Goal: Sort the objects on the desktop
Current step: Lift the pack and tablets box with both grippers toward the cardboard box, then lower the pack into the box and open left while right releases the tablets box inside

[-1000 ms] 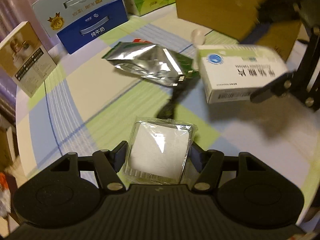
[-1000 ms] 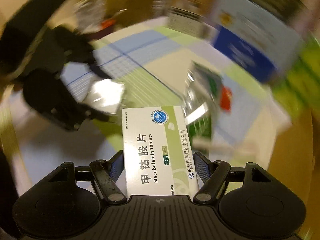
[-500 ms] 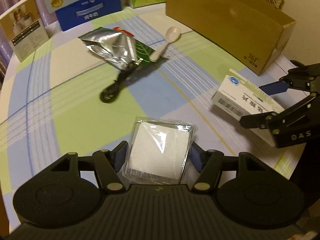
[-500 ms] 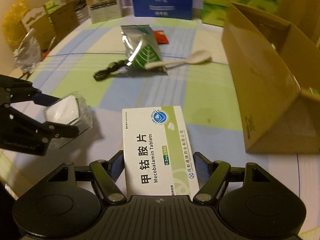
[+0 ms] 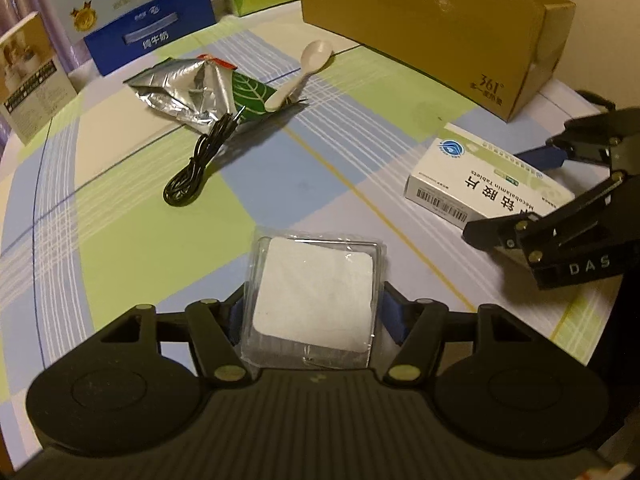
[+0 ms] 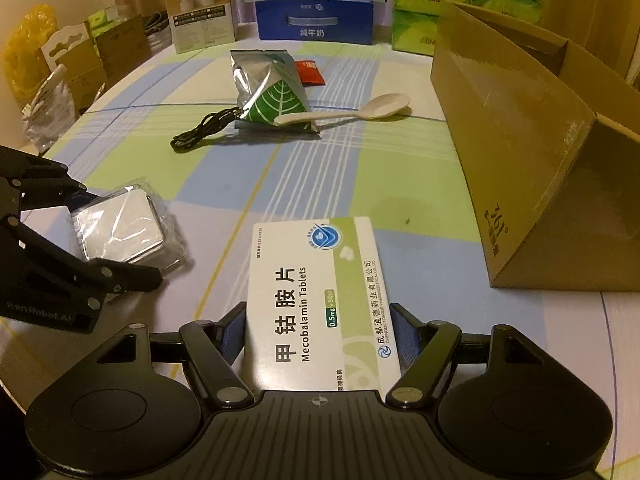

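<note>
Jaws of the left gripper (image 5: 314, 312) pinch a clear-wrapped white pad (image 5: 312, 296) low over the checked bench (image 5: 132, 232), near a brown box (image 5: 440, 28) printed "361°". Right gripper (image 6: 318, 332) jaws clamp a medicine box (image 6: 320, 300) reading "Mecobalamin Tablets", "0.5mg", above the bench's near edge.

The foil pouch (image 6: 269, 92) hides part of the red packet (image 6: 309, 73).

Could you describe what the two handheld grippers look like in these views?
Both are matte black plastic. The left gripper and right gripper each have a ribbed base, two round discs, angled linkage arms with silver pivot screws, and blue finger pads. Seen from the other camera, white lettering shows: "DAS" on the right one, "GenRobot.AI" on the left. No cables or sleeves are visible.
</note>
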